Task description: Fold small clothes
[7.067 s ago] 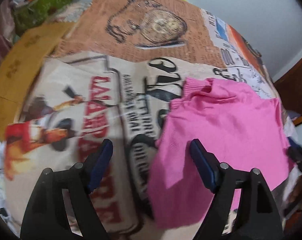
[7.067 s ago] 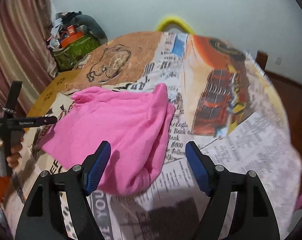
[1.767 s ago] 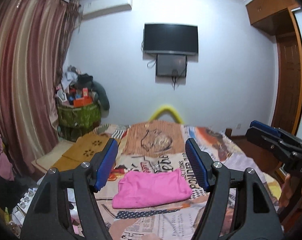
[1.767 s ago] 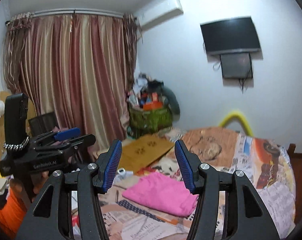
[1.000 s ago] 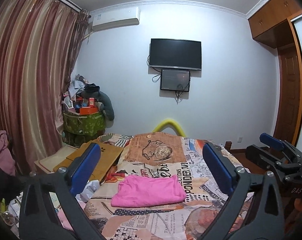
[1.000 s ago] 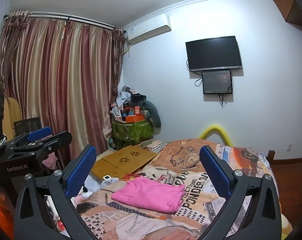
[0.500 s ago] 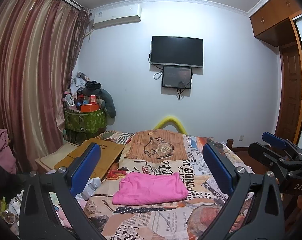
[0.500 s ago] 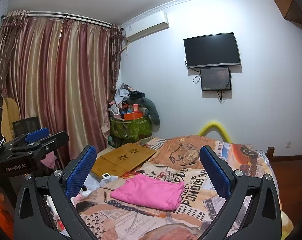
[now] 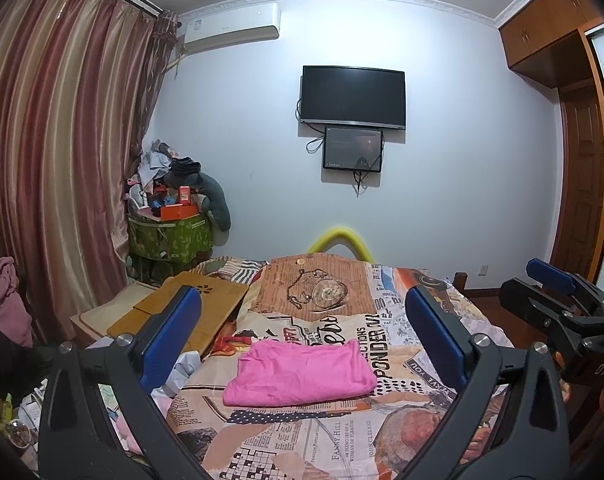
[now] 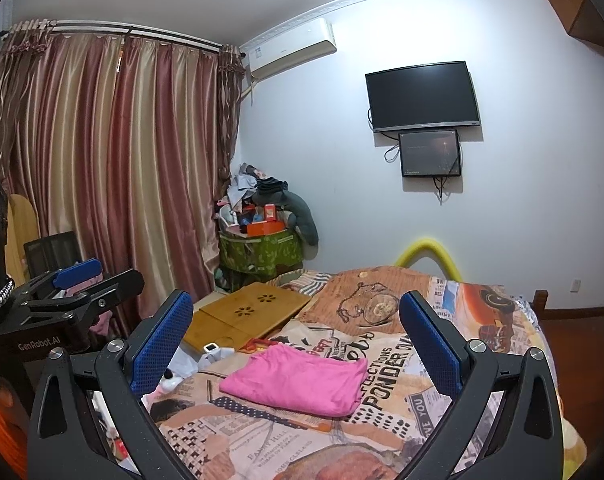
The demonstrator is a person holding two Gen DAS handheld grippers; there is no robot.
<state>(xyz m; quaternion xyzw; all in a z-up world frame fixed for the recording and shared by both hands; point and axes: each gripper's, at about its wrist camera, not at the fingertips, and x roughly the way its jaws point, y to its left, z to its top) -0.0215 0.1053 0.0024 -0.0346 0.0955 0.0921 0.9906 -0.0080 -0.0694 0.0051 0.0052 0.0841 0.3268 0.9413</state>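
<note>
- Looking over the bed, I see the pink top lying folded flat near the middle of the printed cover, well apart from both tools.
- My left gripper is spread wide with nothing between its blue pads; my right gripper is just as wide and just as empty. Both are held up and back from the bed, pointing toward the far wall.
- I judge the fold is done or very near it, so the main risk is spoiling it: going back in with either gripper could snag the top layer and drag the stack open, because the cloth looks soft and the layers are only resting on each other.
- The cover is rumpled and slopes toward the left edge. A nudge from that side could slide the top toward the clutter on the floor beside the bed.
- In the left view my right gripper shows at the right edge; in the right view the left one shows at the left edge. Swinging them together carelessly could knock them against each other.
- I cannot tell whether the hidden far edge of the top is squared up.
</note>
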